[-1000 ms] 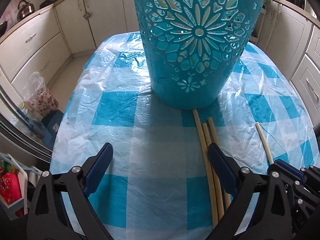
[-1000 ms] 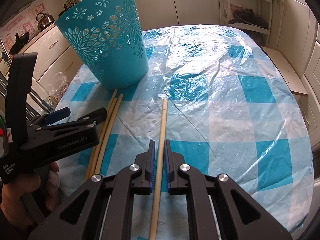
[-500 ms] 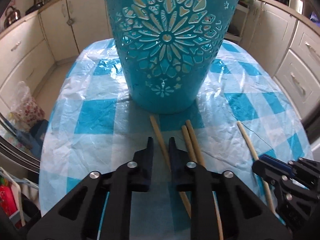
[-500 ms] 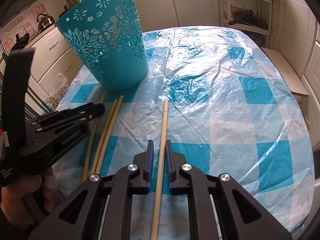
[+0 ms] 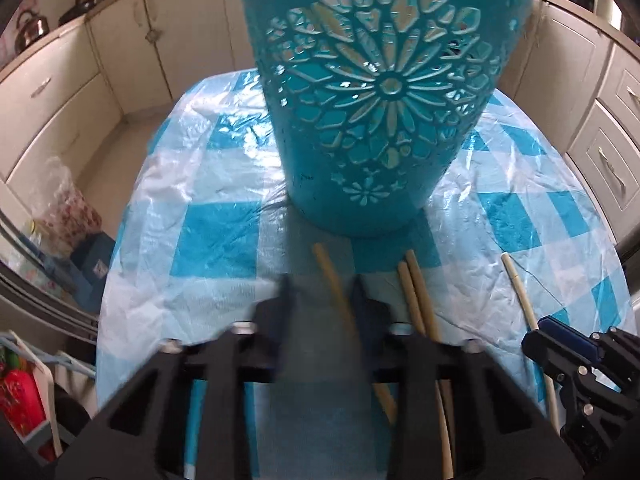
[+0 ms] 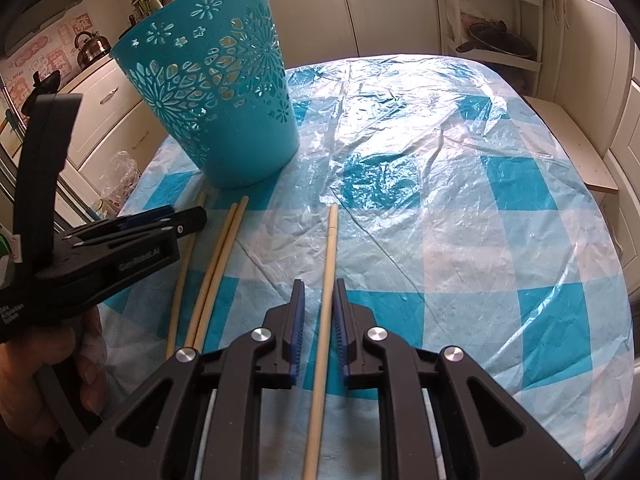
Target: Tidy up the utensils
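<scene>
A teal cut-out basket (image 5: 380, 92) stands upright on the checked table; it also shows in the right wrist view (image 6: 216, 100). Several wooden chopsticks lie in front of it. My left gripper (image 5: 322, 292) is blurred, its jaws a little apart around the leftmost chopstick (image 5: 334, 284), which also shows in the right wrist view (image 6: 188, 256). A pair of chopsticks (image 5: 414, 292) lies just right of it. My right gripper (image 6: 319, 300) straddles a single chopstick (image 6: 330, 248) with a narrow gap on each side of the stick.
The table (image 6: 460, 208) has a crinkled clear plastic cover over blue and white checks. Kitchen cabinets (image 5: 68, 92) ring the table. A bag (image 5: 66, 212) lies on the floor at the left. A shelf rack (image 6: 496, 32) stands behind.
My left gripper closed from wide open around the leftmost chopstick, then its jaws parted slightly. My right gripper's jaws also parted a little around the single chopstick.
</scene>
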{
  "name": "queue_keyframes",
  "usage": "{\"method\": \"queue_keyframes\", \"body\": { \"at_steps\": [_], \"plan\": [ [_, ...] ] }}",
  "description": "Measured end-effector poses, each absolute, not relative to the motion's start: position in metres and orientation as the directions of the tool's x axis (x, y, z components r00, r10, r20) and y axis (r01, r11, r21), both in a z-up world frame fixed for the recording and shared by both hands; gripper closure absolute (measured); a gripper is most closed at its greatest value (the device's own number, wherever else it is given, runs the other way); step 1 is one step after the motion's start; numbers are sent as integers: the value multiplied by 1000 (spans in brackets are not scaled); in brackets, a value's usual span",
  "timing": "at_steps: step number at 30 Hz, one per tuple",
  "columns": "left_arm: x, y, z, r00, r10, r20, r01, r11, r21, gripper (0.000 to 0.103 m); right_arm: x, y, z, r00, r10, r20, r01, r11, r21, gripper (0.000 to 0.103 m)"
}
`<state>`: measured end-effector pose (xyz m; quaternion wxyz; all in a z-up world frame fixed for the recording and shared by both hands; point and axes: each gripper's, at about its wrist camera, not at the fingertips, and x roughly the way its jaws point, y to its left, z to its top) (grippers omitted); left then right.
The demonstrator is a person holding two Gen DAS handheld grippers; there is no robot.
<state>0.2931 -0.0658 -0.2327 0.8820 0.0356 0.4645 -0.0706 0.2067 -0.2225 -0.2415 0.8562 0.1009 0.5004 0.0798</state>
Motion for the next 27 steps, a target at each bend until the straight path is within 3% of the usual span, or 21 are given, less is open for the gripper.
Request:
{"method": "queue_keyframes", "body": {
  "at_steps": [1, 3, 6, 9, 12, 16, 19, 27],
  "plan": [
    [291, -68, -232, 561, -98, -822, 171, 985, -1, 94, 206, -222, -241, 488, 237, -840, -38, 967, 251, 84],
    [289, -70, -231, 558, -113, -822, 191, 982, -6, 97, 206, -220, -241, 490, 238, -838, -44, 968, 249, 82],
    [281, -64, -224, 545, -180, -819, 209, 975, -75, 98, 206, -221, -241, 491, 242, -837, -43, 966, 254, 81],
    [261, -57, -198, 586, -279, -761, 238, 957, -168, 98, 206, -222, -242, 491, 248, -835, -39, 964, 263, 81],
    [237, -47, -151, 665, -379, -643, 281, 925, -255, 98, 205, -221, -241, 492, 246, -835, -37, 964, 262, 81],
    [226, -39, -85, 787, -428, -445, 328, 901, -285, 98, 204, -221, -241, 492, 245, -835, -37, 965, 261, 79],
    [230, -38, -49, 861, -404, -310, 325, 905, -275, 98, 204, -221, -241, 492, 247, -835, -38, 964, 263, 79],
    [263, -27, 8, 956, -284, -76, 247, 915, -318, 98, 204, -221, -241, 493, 248, -834, -38, 964, 264, 79]
  ]
}}
